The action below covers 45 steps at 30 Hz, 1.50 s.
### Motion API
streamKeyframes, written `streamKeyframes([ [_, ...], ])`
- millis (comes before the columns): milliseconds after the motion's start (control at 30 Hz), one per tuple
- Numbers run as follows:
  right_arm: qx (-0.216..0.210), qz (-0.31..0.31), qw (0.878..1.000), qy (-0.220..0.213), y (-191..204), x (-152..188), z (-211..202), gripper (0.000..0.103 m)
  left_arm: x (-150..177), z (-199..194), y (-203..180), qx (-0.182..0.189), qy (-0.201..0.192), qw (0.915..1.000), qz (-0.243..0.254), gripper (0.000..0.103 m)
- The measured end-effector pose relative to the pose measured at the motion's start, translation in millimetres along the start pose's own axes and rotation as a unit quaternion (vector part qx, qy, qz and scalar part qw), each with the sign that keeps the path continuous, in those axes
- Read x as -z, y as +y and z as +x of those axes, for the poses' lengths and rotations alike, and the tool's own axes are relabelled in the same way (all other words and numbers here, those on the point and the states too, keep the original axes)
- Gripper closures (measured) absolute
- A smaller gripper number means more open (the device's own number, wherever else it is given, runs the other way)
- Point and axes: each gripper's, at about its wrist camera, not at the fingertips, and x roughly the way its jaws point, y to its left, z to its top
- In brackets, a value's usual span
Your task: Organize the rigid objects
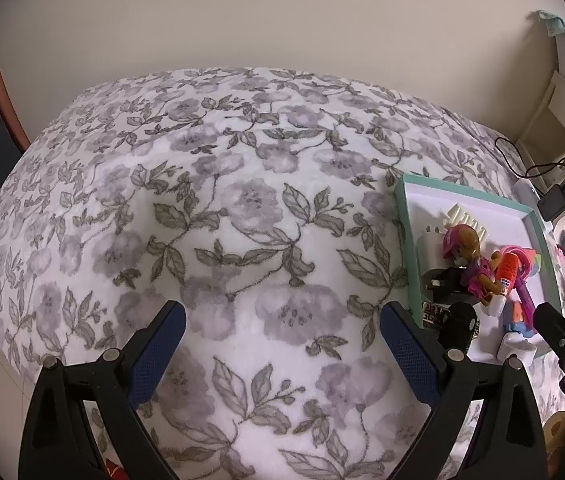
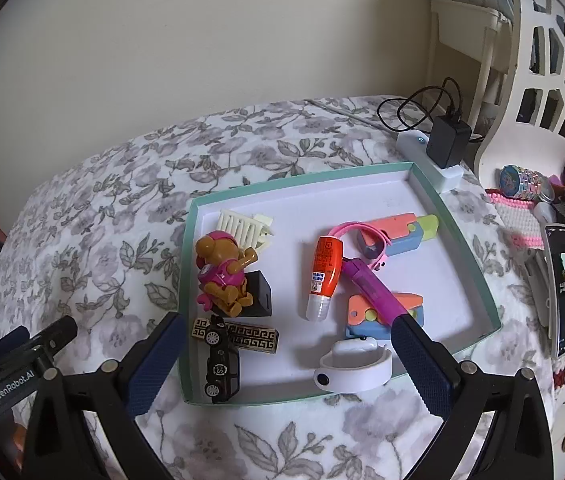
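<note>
A teal-rimmed white tray point(image 2: 458, 216) lies on the flowered bedspread and holds several small objects: a brown and pink toy figure point(image 2: 222, 272), a black toy car point(image 2: 221, 364), an orange tube point(image 2: 324, 268), a purple pen point(image 2: 374, 284), coloured block toys point(image 2: 398, 228) and a white band point(image 2: 354, 368). My right gripper point(image 2: 286, 356) is open and empty, hovering over the tray's near edge. My left gripper point(image 1: 282, 340) is open and empty over bare bedspread, left of the tray point(image 1: 404, 216). The toy figure point(image 1: 474, 256) shows there too.
A white power strip with a black charger point(image 2: 448, 142) sits behind the tray. A phone point(image 2: 562, 288), a watch point(image 2: 522, 180) and knitted items lie to the right by a white lattice chair point(image 2: 542, 80). The wall stands behind the bed.
</note>
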Motion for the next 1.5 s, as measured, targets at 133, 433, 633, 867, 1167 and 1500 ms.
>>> streamKeyframes([
  [133,0.001,-0.007,1.000,0.000,-0.2,-1.4,1.3,0.000,-1.4,1.1,1.0,0.003,-0.001,1.0000,-0.002,0.005],
  [433,0.004,-0.014,1.000,-0.001,-0.7,-2.1,1.7,0.000,-4.4,-1.9,-2.8,0.004,-0.016,0.9999,0.002,0.005],
  [633,0.004,-0.014,1.000,-0.001,-0.6,-2.2,1.8,0.000,-4.4,-2.6,-2.6,0.004,-0.018,0.9998,0.002,0.005],
  [867,0.004,-0.014,1.000,-0.001,-0.1,-2.0,1.8,0.000,-4.4,-3.1,-3.1,-0.001,-0.021,0.9997,0.008,0.005],
  [1167,0.004,-0.019,1.000,0.001,-0.2,-2.8,2.7,0.000,-4.8,-3.6,-3.8,-0.007,-0.025,0.9996,0.009,0.005],
  [1500,0.004,-0.018,1.000,0.001,1.3,-2.4,2.5,0.000,-4.3,-5.2,-5.2,-0.007,-0.030,0.9994,0.018,0.005],
])
